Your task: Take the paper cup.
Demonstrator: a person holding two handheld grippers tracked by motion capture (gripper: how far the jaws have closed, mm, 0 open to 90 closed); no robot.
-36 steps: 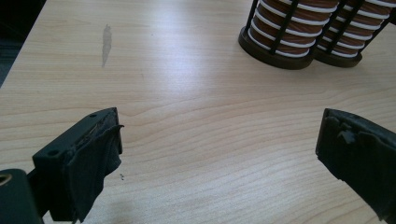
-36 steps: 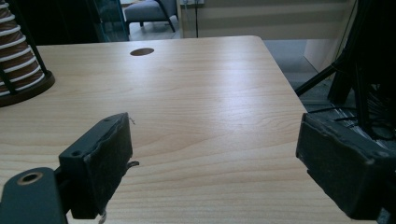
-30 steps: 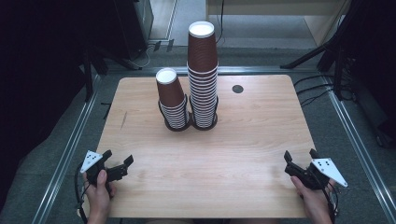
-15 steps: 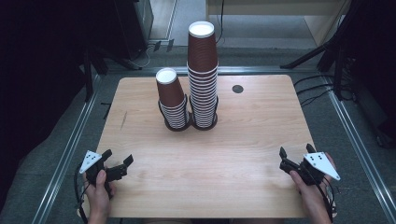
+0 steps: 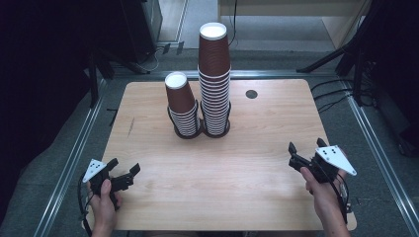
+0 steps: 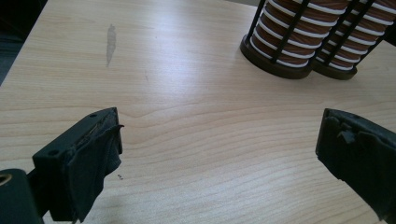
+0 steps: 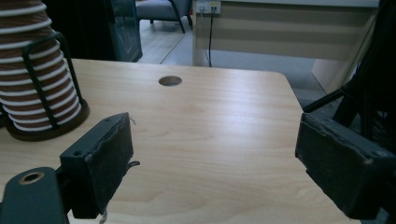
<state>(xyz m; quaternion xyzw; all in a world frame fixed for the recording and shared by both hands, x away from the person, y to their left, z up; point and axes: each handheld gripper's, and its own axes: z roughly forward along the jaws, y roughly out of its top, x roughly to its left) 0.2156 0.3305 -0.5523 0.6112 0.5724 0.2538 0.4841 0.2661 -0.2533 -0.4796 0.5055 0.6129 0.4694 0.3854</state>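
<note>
Brown paper cups stacked in two black wire holders [image 5: 200, 126] stood well beyond both grippers, left [image 5: 124, 174] and right [image 5: 305, 152], jaws spread apart, empty.

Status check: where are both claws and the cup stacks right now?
Left claw open, empty, near table edge. Right claw open, empty. Short cup stack and tall cup stack upright in holders, untouched. Path clear.

In the high view the left claw [image 5: 124, 174] sits at the lower left of the frame, held by the left hand [image 5: 104, 196], its jaws spread wide and pointing right and slightly up. The right claw [image 5: 306, 152] sits at the lower right, gripped by the right hand [image 5: 321, 186], jaws also wide apart, pointing toward the upper left. Both forearms enter from the bottom edge.
</note>
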